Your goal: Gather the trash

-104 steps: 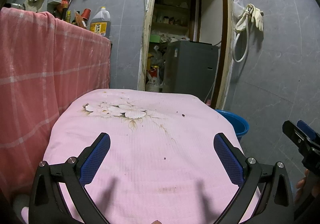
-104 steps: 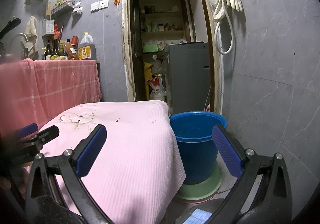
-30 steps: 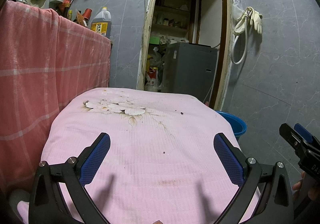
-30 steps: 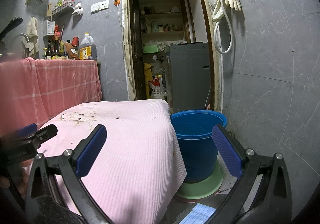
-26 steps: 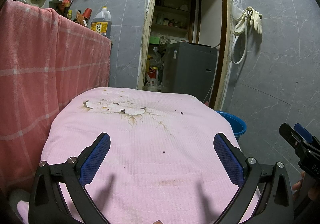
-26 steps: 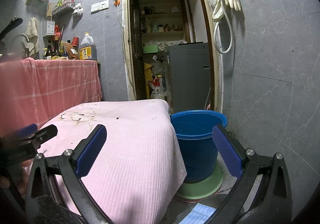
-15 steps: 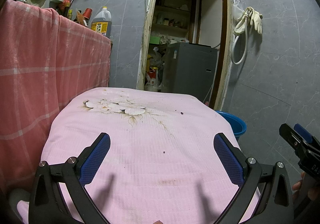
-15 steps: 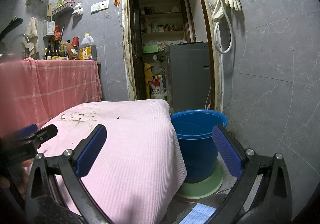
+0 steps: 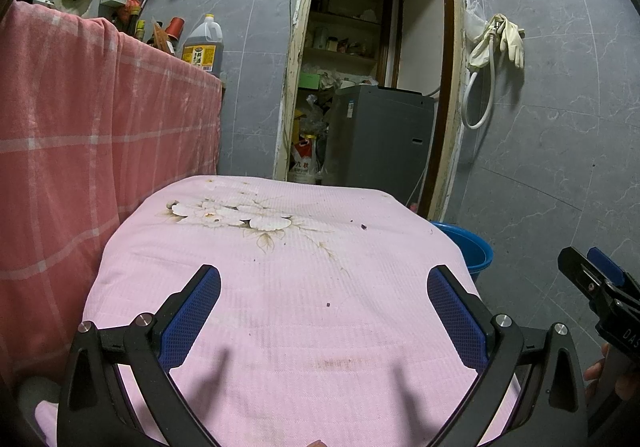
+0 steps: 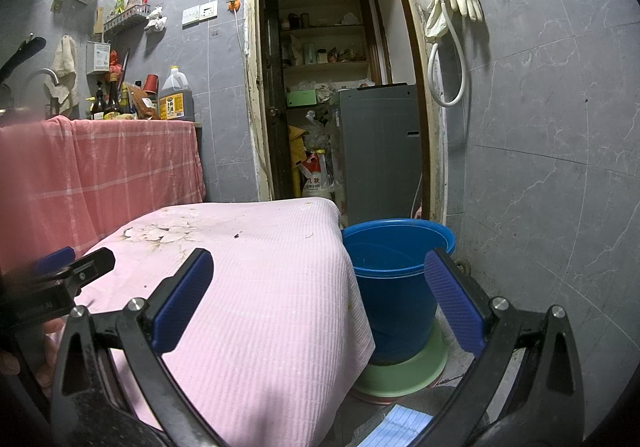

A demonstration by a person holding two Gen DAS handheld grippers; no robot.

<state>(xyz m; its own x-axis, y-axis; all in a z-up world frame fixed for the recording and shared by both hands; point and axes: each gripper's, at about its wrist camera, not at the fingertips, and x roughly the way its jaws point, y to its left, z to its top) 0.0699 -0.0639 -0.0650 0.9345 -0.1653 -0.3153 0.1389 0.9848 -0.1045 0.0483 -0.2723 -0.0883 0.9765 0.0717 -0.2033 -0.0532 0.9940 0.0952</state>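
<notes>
Pink cloth [image 9: 280, 287] holds only dark crumbs [image 9: 363, 226] at one o'clock: light and brittle, we judge, best pinched singly. We hover our left gripper [image 9: 324, 311] and right gripper [image 10: 320, 299], jaws spread and empty. Blue bucket [image 10: 396, 287] waits at three o'clock; nothing blocks us.

Pink cloth [image 10: 280, 307] hides blue bucket's [image 10: 400, 287] left side.

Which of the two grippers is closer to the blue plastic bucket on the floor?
The right gripper, open, has the blue plastic bucket just ahead, in line with its right finger. The left gripper, also open, hangs over the pink cloth, with the bucket beyond the cloth's right edge.
</notes>
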